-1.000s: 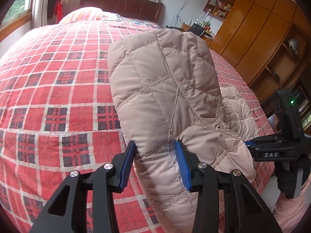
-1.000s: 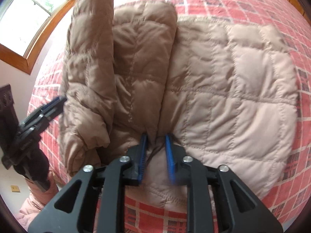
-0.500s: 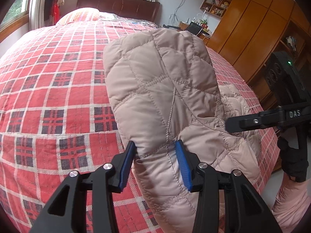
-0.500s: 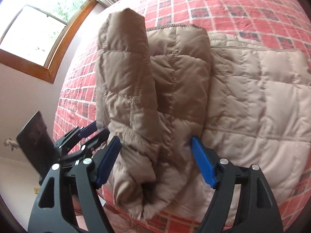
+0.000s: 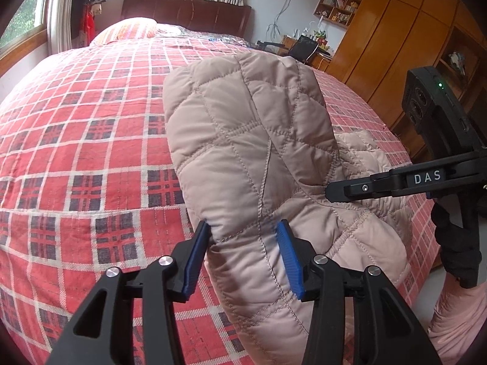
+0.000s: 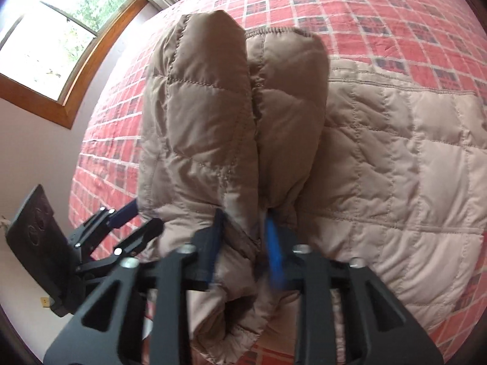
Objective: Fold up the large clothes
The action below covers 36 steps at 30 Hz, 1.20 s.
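On plaid bed [image 5: 91, 140], one quilted jacket [image 5: 252, 152], two grippers pinching it, left gripper [image 5: 245, 255], right gripper [image 6: 243, 243].

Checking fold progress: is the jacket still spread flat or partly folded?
Partly folded: the jacket has its sleeves doubled over its flat body on the bed.

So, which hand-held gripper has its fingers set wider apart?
The left hand-held gripper: its fingers span a thick jacket fold, while the right hand-held gripper stands much narrower.
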Motion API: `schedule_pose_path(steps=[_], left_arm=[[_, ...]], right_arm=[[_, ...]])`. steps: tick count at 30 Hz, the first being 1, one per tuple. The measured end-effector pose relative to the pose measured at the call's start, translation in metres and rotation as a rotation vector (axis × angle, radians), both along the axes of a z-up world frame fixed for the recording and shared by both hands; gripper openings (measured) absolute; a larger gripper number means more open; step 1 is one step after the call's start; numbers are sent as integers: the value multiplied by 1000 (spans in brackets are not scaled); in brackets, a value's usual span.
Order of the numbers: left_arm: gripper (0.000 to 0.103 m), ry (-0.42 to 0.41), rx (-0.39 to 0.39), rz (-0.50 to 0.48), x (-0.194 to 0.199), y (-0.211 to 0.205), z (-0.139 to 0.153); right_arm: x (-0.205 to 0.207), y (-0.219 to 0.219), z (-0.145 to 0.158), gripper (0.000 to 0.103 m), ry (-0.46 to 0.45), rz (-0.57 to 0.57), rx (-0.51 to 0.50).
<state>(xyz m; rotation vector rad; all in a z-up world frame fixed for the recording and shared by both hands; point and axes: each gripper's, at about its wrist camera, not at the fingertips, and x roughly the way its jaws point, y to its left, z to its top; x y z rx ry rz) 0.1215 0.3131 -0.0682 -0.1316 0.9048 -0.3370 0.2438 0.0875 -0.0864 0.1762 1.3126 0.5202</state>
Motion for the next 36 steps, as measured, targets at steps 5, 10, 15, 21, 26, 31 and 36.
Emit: schedule_pose_path(steps=[5, 10, 15, 21, 26, 31, 36], left_arm=[[47, 2, 5, -5, -2, -3, 1], [50, 3, 0, -9, -2, -6, 0], [50, 0, 13, -10, -3, -8, 0], [50, 9, -8, 0, -5, -7, 6], [51, -19, -71, -19, -20, -6, 27], [57, -69, -67, -66, -34, -27, 47], [58, -77, -47, -118, -39, -51, 50]], right_arm=[[-5, -17, 8, 86, -68, -39, -89], [9, -28, -4, 83, -1, -40, 12], [21, -15, -12, 38, 22, -4, 66], [14, -16, 5, 10, -18, 33, 111], [-2, -55, 37, 9, -82, 10, 159], [-20, -106, 67, 8, -153, -56, 176], [-24, -138, 72, 8, -174, -143, 159]])
